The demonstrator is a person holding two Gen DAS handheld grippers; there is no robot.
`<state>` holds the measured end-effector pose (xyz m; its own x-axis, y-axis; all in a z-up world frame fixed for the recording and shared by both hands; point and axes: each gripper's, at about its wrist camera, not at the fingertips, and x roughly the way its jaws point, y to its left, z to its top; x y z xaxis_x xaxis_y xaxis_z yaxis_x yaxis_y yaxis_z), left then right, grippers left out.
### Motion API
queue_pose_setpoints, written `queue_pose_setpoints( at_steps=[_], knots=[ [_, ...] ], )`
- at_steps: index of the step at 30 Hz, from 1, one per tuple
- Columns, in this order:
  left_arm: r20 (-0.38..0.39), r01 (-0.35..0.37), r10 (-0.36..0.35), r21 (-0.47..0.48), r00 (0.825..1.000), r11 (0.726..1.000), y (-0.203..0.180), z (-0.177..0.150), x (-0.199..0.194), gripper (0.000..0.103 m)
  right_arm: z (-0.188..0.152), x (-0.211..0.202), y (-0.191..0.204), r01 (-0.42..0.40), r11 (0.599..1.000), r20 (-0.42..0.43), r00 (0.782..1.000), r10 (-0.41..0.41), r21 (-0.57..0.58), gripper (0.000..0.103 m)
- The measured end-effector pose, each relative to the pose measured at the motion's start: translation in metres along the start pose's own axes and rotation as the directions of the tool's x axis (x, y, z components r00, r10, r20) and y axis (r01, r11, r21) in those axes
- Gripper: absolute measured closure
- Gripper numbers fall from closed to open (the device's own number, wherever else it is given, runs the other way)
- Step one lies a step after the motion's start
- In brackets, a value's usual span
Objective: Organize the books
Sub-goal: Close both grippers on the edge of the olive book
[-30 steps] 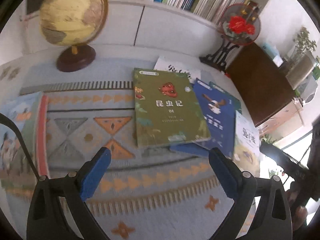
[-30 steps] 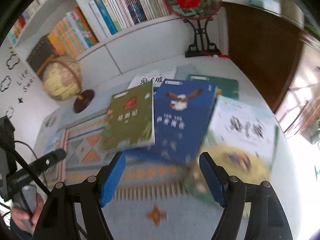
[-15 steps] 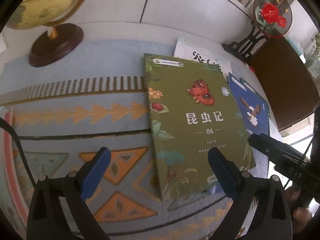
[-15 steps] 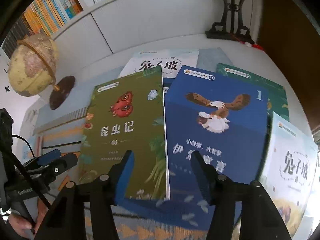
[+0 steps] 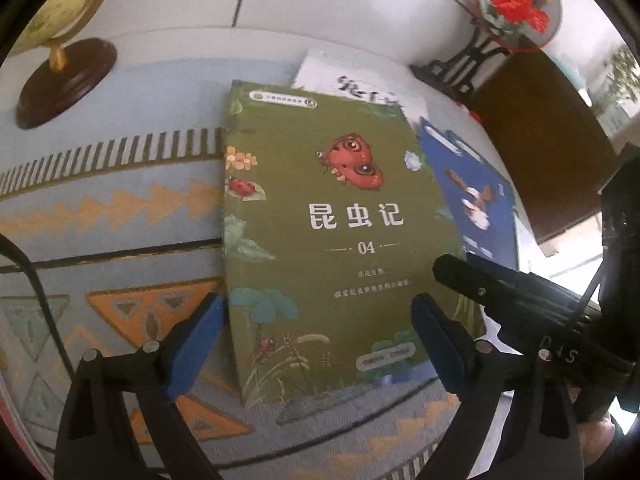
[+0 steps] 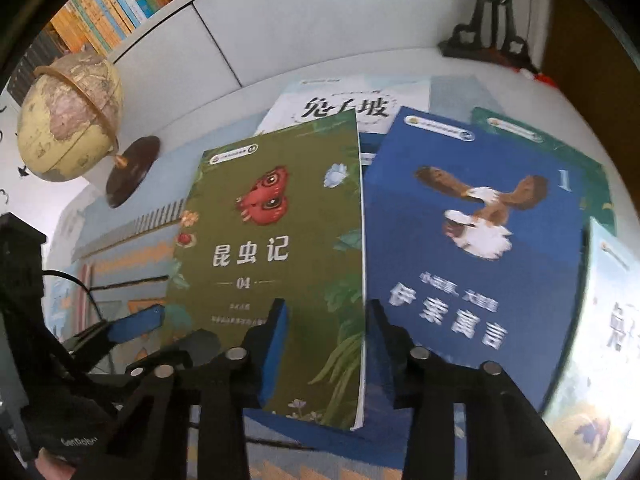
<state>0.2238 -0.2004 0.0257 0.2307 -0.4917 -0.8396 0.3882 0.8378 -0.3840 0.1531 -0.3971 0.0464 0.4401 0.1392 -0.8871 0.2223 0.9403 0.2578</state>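
A green book [image 5: 336,248] with a red butterfly lies on the patterned cloth, its right side resting on a blue eagle book [image 5: 476,204]. My left gripper [image 5: 316,344] is open, one finger at each side of the green book's lower part. My right gripper [image 6: 326,352] is partly open, straddling the green book's [image 6: 272,248] right edge, one finger over the cover and one over the blue book [image 6: 472,248]. It shows as a black bar [image 5: 520,300] in the left wrist view. A white book [image 6: 344,108] lies behind.
A globe [image 6: 68,116] stands at the back left on a dark base [image 5: 64,80]. A flower ornament on a black stand [image 5: 516,8] is at the back right. A teal book [image 6: 560,148] and a pale book [image 6: 608,340] lie right. Bookshelves [image 6: 116,8] line the wall.
Both grippers moved forward and down to the green book. The right gripper's fingers have narrowed around the book's right edge. The books have not moved.
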Motion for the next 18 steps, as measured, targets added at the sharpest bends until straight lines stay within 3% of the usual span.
queue_pose_setpoints(
  at_steps=[6,10,14,18],
  knots=[
    [-0.026,0.103,-0.101,0.061,0.994,0.993,-0.030,-0.013,-0.010,0.011,-0.022,-0.030,-0.023,-0.002,0.999,0.006,1.000,0.002,0.045,0.065],
    [-0.057,0.087,-0.081,0.105,0.995,0.991,-0.043,-0.023,0.002,0.011,-0.039,-0.041,-0.040,0.027,0.997,-0.008,1.000,-0.026,0.072,0.065],
    [-0.025,0.019,-0.018,0.034,1.000,0.999,-0.027,-0.017,0.007,0.011,-0.043,-0.040,-0.050,0.066,0.993,-0.009,0.998,-0.066,0.097,0.065],
    [-0.042,0.088,-0.088,-0.008,0.995,0.996,-0.020,-0.012,0.013,0.012,-0.033,-0.034,-0.045,0.088,0.993,0.005,0.996,-0.089,0.077,0.065]
  ],
)
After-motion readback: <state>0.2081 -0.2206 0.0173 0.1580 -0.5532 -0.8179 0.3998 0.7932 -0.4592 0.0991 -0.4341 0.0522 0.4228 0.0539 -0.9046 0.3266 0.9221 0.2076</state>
